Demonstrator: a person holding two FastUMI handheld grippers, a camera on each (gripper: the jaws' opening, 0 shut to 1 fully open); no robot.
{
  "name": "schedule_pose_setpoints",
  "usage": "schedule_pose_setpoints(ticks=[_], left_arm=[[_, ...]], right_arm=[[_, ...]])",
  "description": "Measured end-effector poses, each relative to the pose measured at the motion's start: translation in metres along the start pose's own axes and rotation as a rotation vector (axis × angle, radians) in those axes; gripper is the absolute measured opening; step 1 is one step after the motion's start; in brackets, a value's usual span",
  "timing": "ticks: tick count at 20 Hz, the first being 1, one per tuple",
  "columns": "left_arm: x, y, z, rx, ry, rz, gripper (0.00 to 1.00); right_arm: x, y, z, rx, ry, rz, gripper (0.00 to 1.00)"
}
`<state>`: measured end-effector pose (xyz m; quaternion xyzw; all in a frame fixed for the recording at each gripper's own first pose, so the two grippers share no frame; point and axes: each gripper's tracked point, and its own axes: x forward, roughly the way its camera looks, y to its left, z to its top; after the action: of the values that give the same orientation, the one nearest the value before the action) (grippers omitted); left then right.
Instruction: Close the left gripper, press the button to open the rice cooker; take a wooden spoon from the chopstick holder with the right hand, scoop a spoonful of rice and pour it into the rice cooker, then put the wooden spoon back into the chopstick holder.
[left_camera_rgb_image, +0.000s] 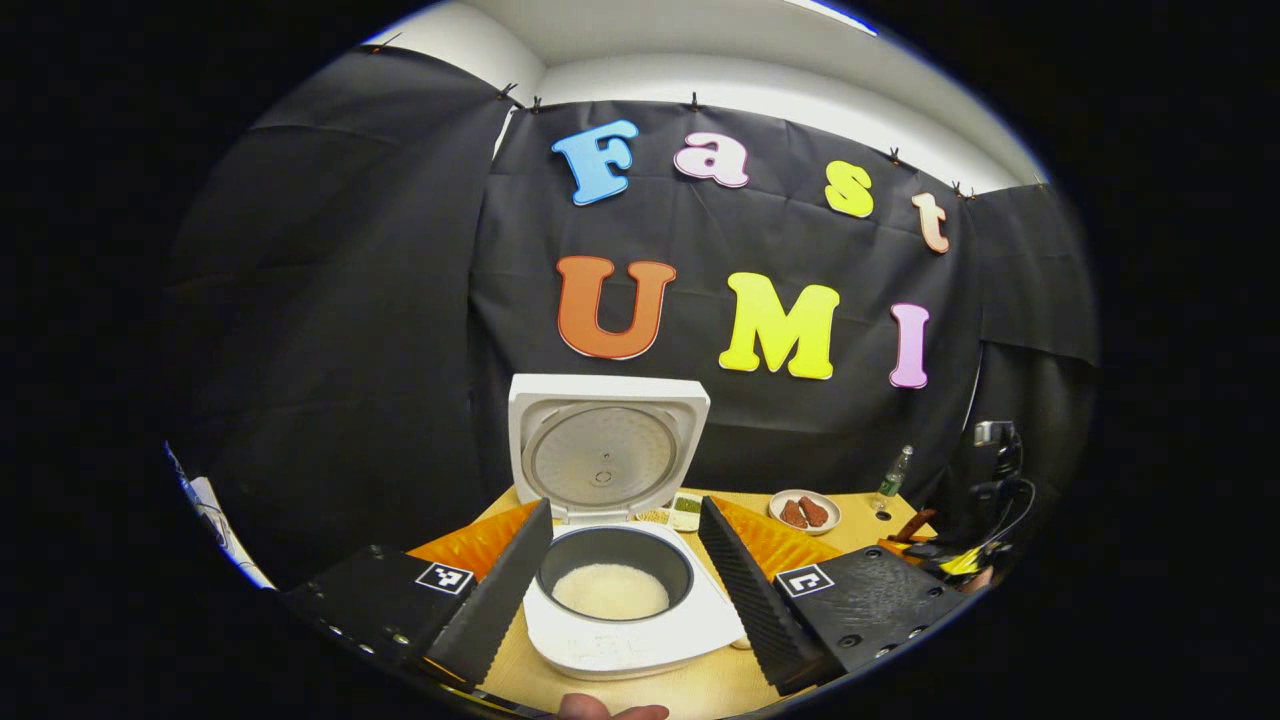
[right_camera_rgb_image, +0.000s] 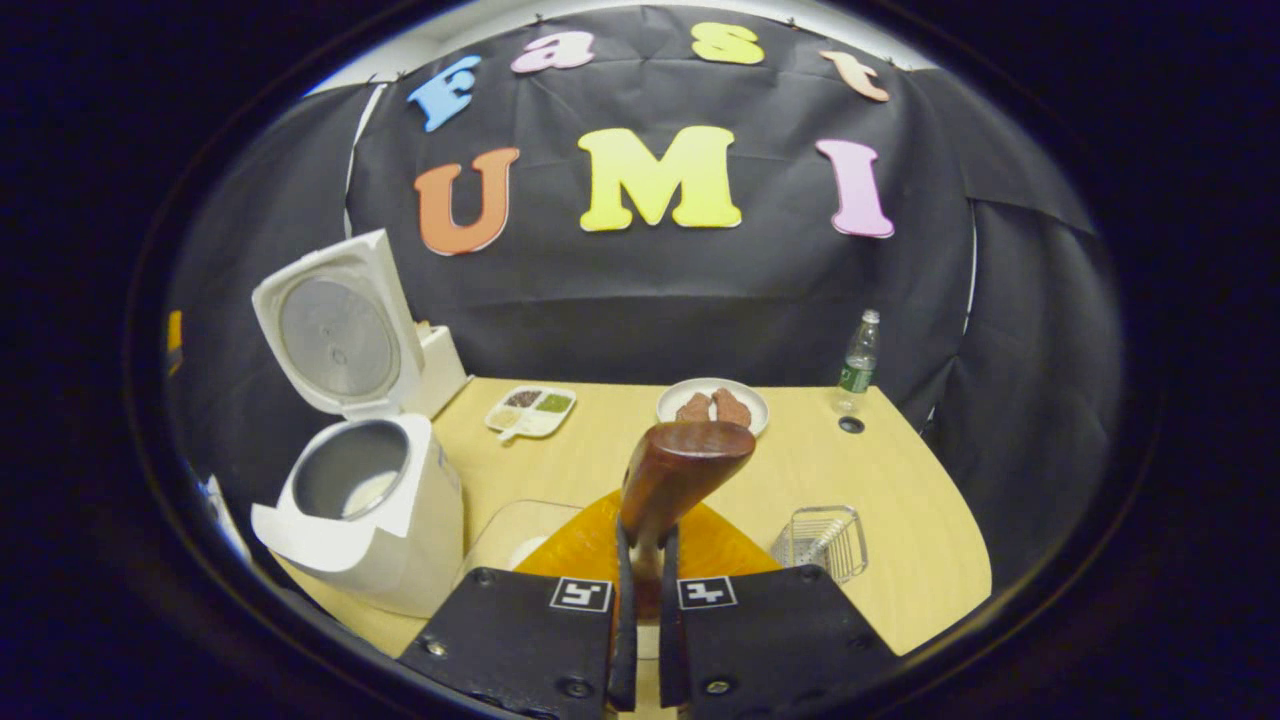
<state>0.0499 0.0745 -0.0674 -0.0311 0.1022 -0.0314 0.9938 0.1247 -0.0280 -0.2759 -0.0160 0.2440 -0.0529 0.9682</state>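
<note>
Rice cooker (left_camera_rgb_image: 620, 600) on the table (right_camera_rgb_image: 900, 540), lid raised, rice in its pot. Left gripper (left_camera_rgb_image: 625, 590) spread wide before it. Right gripper (right_camera_rgb_image: 640, 620) clamps the wooden spoon (right_camera_rgb_image: 680, 470), bowl upward, near the chopstick holder (right_camera_rgb_image: 822, 540).

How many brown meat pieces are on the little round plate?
2. Both brown pieces lie side by side on the round plate near the back of the table, left of the bottle. More could hide behind the wooden spoon in the right tool.
</note>
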Motion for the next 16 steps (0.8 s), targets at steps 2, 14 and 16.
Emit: schedule_pose_setpoints(ticks=[2,14,16], left_arm=[[-0.006,0.005,-0.006,0.000,0.020,0.010,0.94],[-0.019,0.034,-0.021,-0.005,0.076,0.093,0.94],[-0.019,0.035,-0.023,-0.007,0.081,0.098,0.94]], right_arm=[[0.017,0.005,-0.019,-0.032,0.018,-0.018,0.11],[0.050,0.083,-0.052,0.082,0.103,0.117,0.09],[0.048,0.100,-0.051,0.141,0.120,0.166,0.11]])
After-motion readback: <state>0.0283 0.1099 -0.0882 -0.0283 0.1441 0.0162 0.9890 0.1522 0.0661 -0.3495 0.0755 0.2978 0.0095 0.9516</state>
